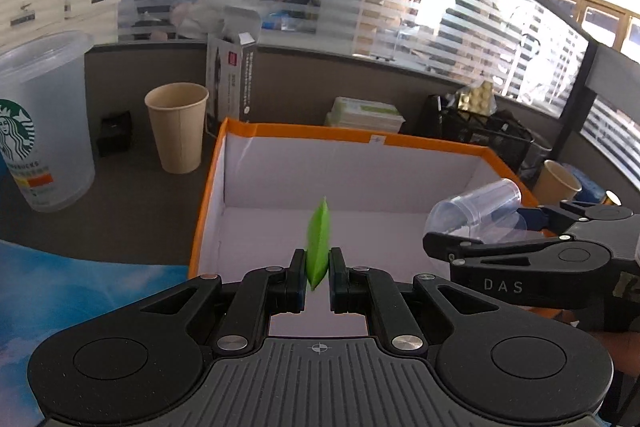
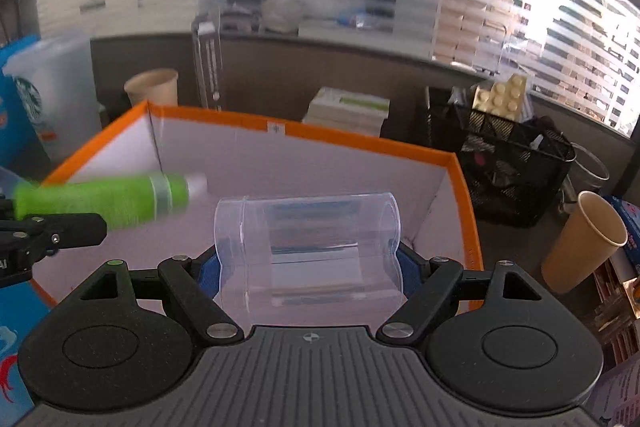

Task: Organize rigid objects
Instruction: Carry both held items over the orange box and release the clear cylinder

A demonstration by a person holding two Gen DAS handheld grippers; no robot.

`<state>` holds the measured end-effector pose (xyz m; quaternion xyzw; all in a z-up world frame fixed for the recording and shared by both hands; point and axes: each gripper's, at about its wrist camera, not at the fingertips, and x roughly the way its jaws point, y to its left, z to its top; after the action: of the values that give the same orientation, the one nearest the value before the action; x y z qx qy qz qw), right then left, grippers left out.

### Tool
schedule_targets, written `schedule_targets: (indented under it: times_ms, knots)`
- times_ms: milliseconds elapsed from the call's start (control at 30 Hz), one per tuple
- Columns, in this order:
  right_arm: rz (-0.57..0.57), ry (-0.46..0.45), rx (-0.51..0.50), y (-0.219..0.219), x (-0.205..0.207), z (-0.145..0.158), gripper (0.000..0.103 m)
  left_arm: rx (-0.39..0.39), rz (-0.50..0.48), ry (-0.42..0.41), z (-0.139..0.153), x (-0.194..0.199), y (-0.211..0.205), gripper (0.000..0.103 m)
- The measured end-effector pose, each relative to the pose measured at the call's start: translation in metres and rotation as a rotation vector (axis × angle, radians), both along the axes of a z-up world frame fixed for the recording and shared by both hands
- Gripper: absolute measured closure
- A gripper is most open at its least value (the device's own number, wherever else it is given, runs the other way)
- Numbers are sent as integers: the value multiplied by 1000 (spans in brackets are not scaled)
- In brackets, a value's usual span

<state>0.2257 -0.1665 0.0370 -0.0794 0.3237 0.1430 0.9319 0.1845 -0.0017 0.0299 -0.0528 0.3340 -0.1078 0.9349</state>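
My left gripper (image 1: 318, 269) is shut on the flat end of a green tube (image 1: 318, 247) and holds it over the orange-rimmed white box (image 1: 304, 133). The right wrist view shows the tube (image 2: 116, 201) lying sideways with a white cap, above the box (image 2: 360, 143). My right gripper (image 2: 308, 259) is shut on a clear plastic cup (image 2: 308, 247), held sideways over the box's right part. The cup (image 1: 476, 215) and the right gripper (image 1: 472, 231) also show at the right of the left wrist view.
A Starbucks cup (image 1: 44, 123) and a paper cup (image 1: 178, 127) stand left of the box. A tall carton (image 1: 230, 83), stacked books (image 1: 364, 115) and a black mesh basket (image 2: 508, 163) are behind it. Another paper cup (image 2: 580, 243) stands at the right.
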Motion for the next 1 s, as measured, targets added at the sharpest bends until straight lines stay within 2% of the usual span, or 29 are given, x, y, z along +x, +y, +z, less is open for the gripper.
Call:
schedule_targets:
  times_ms: [200,333,467,867,1000]
  knots:
    - [4,50,-31,3,10,-12,23,19,-12,3,-3,6,-7,94]
    - [4,65,-47,5,13,-12,23,18,-22,33,-10,14,-10,94]
    - [10,93,-96,10,16,-13,23,14,-25,46,-14,17,-11,94]
    - [25,134,-205,22,18,-17,22,30,-33,73,-23,22,-14,94]
    - [19,129,-205,22,17,-17,21,37,-33,74,-24,21,-14,94]
